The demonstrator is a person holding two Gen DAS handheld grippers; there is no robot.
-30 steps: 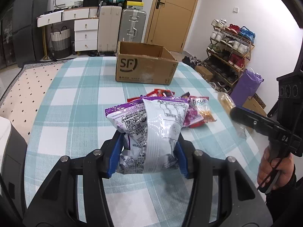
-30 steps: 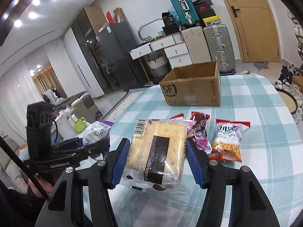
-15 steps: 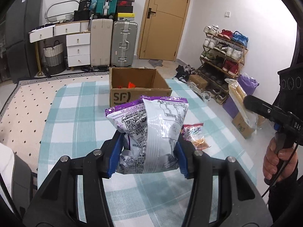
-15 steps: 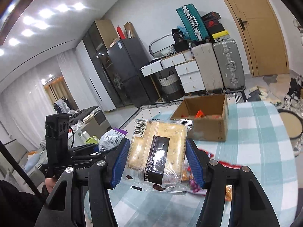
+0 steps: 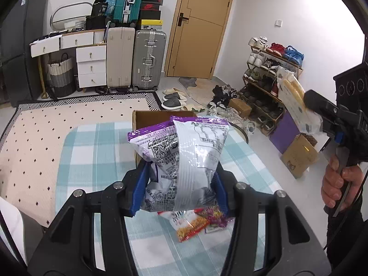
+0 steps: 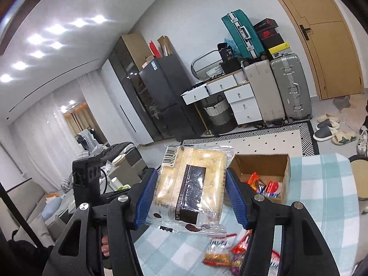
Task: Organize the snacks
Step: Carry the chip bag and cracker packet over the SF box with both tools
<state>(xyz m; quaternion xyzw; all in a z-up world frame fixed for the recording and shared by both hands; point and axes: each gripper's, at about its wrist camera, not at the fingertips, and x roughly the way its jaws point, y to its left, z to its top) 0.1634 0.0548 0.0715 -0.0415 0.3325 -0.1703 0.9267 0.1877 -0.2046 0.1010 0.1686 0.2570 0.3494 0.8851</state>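
Note:
My left gripper (image 5: 180, 189) is shut on a purple and silver snack bag (image 5: 184, 158), held high above the checked table (image 5: 92, 156). The bag hides most of the open cardboard box (image 5: 149, 117) behind it. In the right wrist view my right gripper (image 6: 192, 201) is shut on a clear pack of crackers (image 6: 191, 184), also raised. The box (image 6: 262, 177) lies beyond and to the right, with several red snack packs (image 6: 262, 185) inside. Loose snack packets (image 5: 197, 223) (image 6: 225, 253) lie on the table below both grippers. The right gripper with its crackers (image 5: 296, 101) shows at the right edge of the left wrist view.
Beyond the table's far edge are a dotted rug (image 5: 57, 126), suitcases (image 5: 147, 59), white drawers (image 5: 89, 64), slippers (image 5: 172, 101) and a shoe rack (image 5: 269, 73). A dark fridge (image 6: 165, 99) stands at the left. A person's hand (image 5: 338, 184) grips the right handle.
Both grippers have risen and moved toward the box with their packs still gripped. The table and loose snacks have dropped lower in both views, and the box's inside now shows.

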